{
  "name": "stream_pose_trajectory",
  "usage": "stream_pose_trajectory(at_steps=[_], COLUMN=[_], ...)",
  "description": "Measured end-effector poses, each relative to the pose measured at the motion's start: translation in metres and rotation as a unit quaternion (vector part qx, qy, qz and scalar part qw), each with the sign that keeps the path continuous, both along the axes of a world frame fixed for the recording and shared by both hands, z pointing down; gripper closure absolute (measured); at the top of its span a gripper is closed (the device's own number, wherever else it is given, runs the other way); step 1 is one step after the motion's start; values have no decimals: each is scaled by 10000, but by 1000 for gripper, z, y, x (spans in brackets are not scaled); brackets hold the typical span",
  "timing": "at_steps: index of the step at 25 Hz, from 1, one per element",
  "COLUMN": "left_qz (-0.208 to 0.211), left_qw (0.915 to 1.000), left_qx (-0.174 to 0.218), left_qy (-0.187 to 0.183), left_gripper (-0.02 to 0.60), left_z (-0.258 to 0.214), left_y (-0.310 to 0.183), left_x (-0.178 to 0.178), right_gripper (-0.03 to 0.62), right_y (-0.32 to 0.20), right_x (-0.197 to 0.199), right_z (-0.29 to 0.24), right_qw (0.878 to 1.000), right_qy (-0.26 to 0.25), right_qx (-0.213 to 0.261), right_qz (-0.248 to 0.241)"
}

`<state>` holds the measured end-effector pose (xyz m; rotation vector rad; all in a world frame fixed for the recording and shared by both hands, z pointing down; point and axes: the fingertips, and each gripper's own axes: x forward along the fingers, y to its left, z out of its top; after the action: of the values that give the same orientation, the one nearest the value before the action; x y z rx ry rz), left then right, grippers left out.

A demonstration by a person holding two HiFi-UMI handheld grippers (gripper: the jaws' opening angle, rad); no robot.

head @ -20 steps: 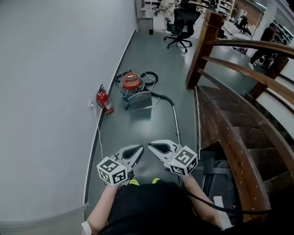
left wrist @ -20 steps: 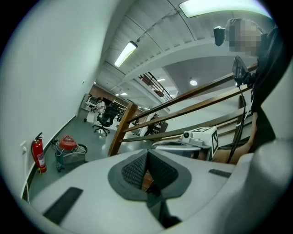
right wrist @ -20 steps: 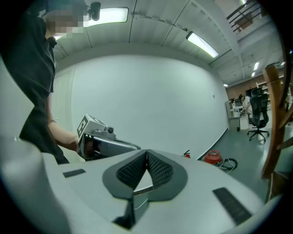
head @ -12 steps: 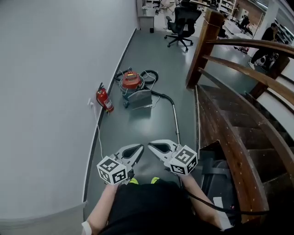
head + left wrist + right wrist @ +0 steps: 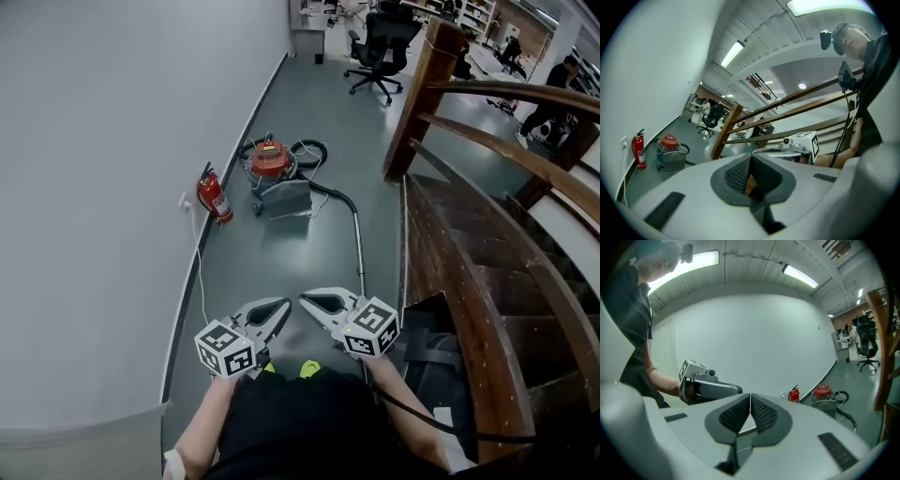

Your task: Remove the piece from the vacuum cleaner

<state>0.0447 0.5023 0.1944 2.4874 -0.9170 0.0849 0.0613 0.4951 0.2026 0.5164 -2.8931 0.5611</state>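
- Grey corridor floor (image 5: 281, 267); the vacuum cleaner (image 5: 272, 173) sits against the wall.
- Its wand (image 5: 359, 246) runs back from the vacuum cleaner. It is probably rigid, light and smooth, so grip near a joint.
- Left gripper (image 5: 280, 307) and right gripper (image 5: 306, 300), well short of the vacuum cleaner, are both closed and empty, with bare floor between.

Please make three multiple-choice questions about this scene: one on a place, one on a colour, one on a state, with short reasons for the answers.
1. Where does the fire extinguisher stand?
A) by the wall
B) on the stairs
C) beside the office chair

2. What colour is the top of the vacuum cleaner?
A) blue
B) red
C) yellow

3. How are the jaws of the left gripper and the right gripper?
A) both wide open
B) both shut, empty
C) shut on the hose

Answers:
1 A: it stands against the wall.
2 B: the lid is red.
3 B: each gripper view shows the pads meeting, with nothing between.
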Motion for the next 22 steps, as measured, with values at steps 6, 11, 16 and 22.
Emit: stream_pose_trajectory(at_steps=[6,11,16,22], left_qz=[-88,-147,-133,-169], left_qw=[9999,9998,9998,9995], left_qx=[-81,-127,-103,107], left_qy=[9,-65,-99,-258], left_gripper=[574,574,574,574], left_z=[12,16,15,16], left_y=[4,1,-13,-44], left_x=[15,12,8,-5], right_gripper=[577,577,577,577], right_y=[0,-6,-16,-44], right_x=[15,19,22,11], right_z=[17,23,29,33], right_qw=[9998,9997,9994,9994], right_qy=[96,71,68,147], right_qx=[-133,-221,-333,-303], right_qz=[-98,-59,-46,-24])
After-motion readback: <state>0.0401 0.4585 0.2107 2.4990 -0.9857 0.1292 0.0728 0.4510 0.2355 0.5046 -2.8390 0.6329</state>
